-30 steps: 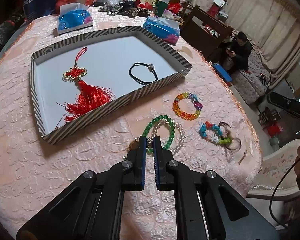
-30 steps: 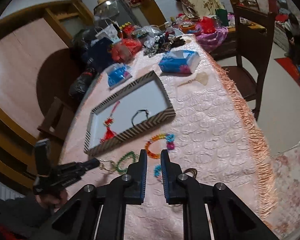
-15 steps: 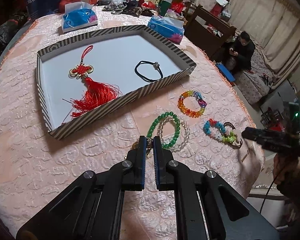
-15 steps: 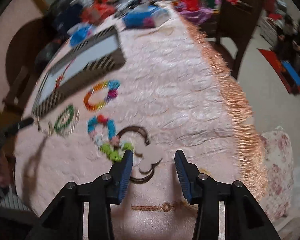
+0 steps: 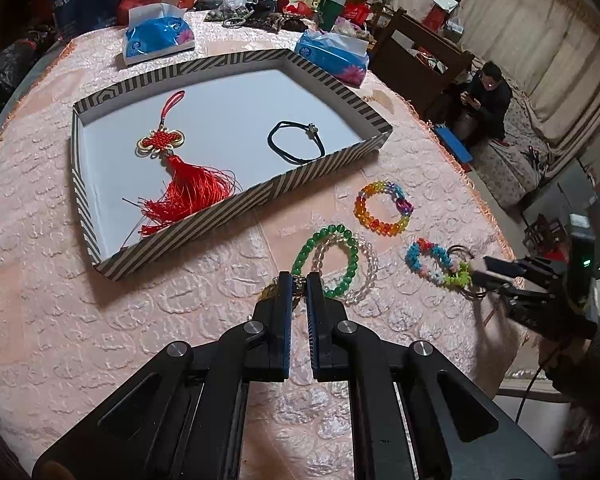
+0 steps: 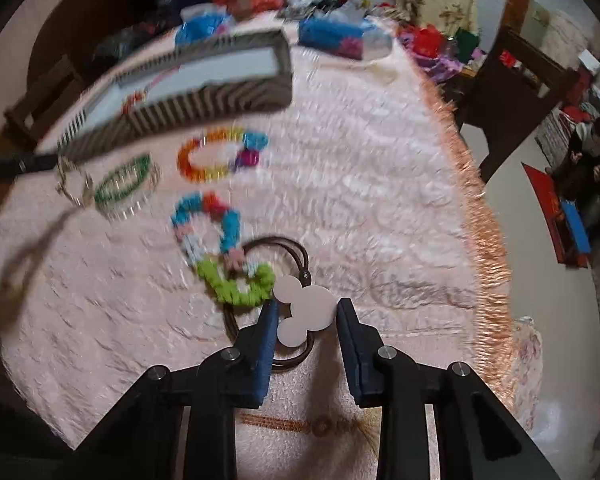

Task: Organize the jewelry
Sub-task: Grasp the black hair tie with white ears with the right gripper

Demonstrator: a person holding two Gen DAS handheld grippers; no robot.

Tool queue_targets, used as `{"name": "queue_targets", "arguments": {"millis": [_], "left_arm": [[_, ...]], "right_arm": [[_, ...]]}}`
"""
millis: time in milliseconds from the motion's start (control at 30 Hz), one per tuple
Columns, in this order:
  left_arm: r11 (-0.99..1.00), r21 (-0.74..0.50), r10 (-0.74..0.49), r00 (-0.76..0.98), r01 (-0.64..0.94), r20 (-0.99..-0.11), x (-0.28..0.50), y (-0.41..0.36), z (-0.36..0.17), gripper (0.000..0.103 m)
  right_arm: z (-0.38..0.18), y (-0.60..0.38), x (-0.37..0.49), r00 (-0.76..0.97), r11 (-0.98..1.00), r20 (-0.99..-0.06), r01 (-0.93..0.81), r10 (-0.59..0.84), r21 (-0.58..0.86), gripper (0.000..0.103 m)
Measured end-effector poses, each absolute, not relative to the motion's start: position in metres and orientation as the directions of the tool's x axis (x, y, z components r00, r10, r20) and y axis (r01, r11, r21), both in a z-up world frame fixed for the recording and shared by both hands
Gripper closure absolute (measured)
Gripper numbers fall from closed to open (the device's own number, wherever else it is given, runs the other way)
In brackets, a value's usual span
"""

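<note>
My left gripper point(image 5: 299, 280) is shut on a small gold chain piece point(image 5: 298, 282) beside the green bead bracelet point(image 5: 326, 258) and a clear bead bracelet point(image 5: 364, 276). My right gripper point(image 6: 306, 312) is open, its fingers either side of the white mouse-shaped charm point(image 6: 306, 306) of a brown hair tie point(image 6: 284, 248); it also shows in the left wrist view point(image 5: 496, 276). A blue, white and green bracelet point(image 6: 220, 248) lies just ahead of it. A rainbow bracelet point(image 5: 384, 208) lies nearer the striped tray point(image 5: 228, 208), which holds a red tassel knot point(image 5: 180, 184) and a black hair tie point(image 5: 296, 142).
Two blue tissue packs point(image 5: 158, 36) point(image 5: 332, 56) stand behind the tray, with clutter at the table's far end. The fringed table edge point(image 6: 484, 216) runs along the right. A wooden chair point(image 6: 508, 80) and a seated person point(image 5: 484, 104) are beyond it.
My right gripper has swung down from a high view, opened, and closed in on the hair tie's charm. My left gripper stays shut and has drawn slightly back and up from the bracelets.
</note>
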State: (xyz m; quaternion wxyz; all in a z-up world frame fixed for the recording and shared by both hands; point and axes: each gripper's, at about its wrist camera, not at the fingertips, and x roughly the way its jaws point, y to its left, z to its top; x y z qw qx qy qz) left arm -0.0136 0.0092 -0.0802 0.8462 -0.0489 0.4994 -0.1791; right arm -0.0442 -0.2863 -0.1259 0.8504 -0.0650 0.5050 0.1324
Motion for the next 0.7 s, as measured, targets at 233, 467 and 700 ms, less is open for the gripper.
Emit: {"name": "queue_targets", "arguments": {"millis": [233,467,700], "left_arm": [[0.929,-0.268,-0.359,0.446,0.255,-0.820,-0.010,0.009,-0.074,0.098],[0.924,-0.273,-0.371,0.458,0.267,-0.808,-0.007,0.006,-0.066,0.097],[0.927,-0.277,-0.366,0.458,0.252,-0.810,-0.008,0.010,-0.068,0.098]], "right_arm": [[-0.052,-0.308,-0.049,0.563,0.959,-0.778,-0.207,0.279,0.194,0.076],[-0.017,-0.305,-0.047,0.606,0.942,-0.722,-0.210,0.334,0.260,0.077],[0.016,-0.304,-0.048,0.648,0.914,-0.647,-0.246,0.403,0.324,0.077]]}}
